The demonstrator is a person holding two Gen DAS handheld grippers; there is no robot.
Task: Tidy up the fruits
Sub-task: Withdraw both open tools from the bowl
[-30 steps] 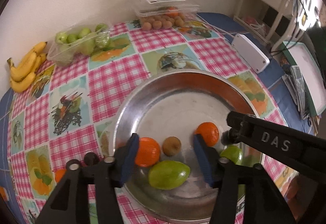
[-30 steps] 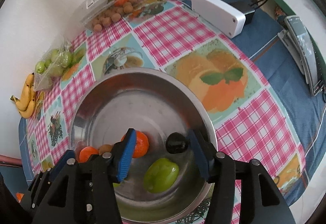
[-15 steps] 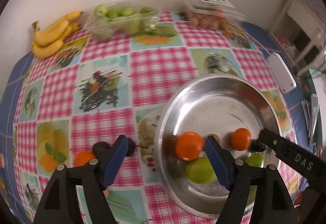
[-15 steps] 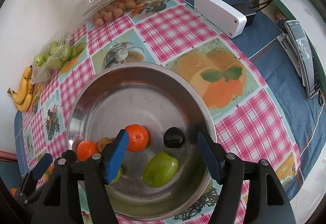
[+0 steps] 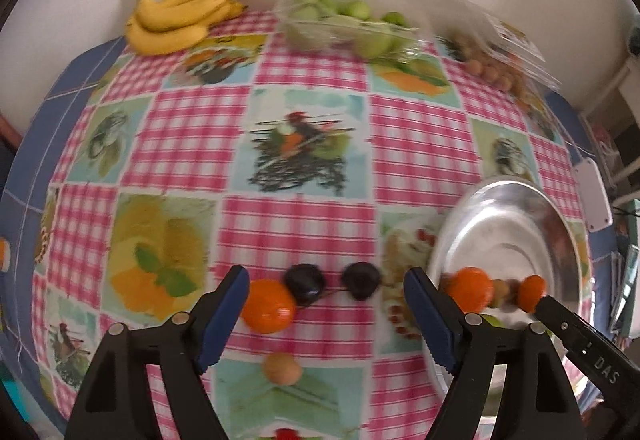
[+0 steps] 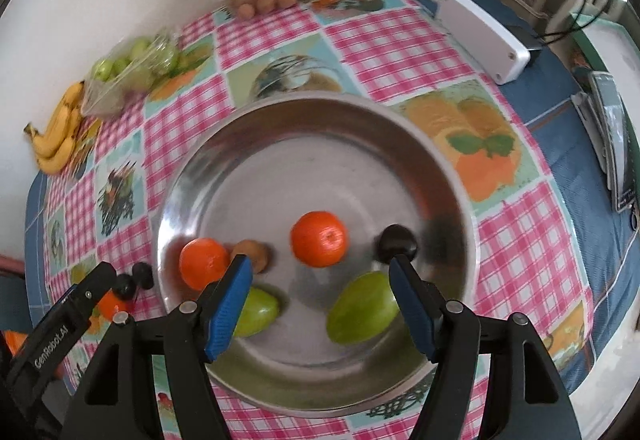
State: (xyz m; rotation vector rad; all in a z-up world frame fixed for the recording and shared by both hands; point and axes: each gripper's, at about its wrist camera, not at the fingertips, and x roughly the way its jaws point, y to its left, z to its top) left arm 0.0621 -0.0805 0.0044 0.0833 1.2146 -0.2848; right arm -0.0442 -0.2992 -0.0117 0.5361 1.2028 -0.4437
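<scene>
Left gripper (image 5: 326,304) hangs open and empty over loose orange (image 5: 269,305) and two plums (image 5: 305,283) on the tabletop (image 5: 304,80); centre on one fruit before closing. Right gripper (image 6: 320,292), open and empty, hovers above the bowl (image 6: 400,128).

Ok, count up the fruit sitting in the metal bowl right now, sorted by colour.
In the bowl:
Orange fruits: 2
Green fruits: 2
Brown fruit: 1
Dark fruit: 1
Total: 6
</scene>
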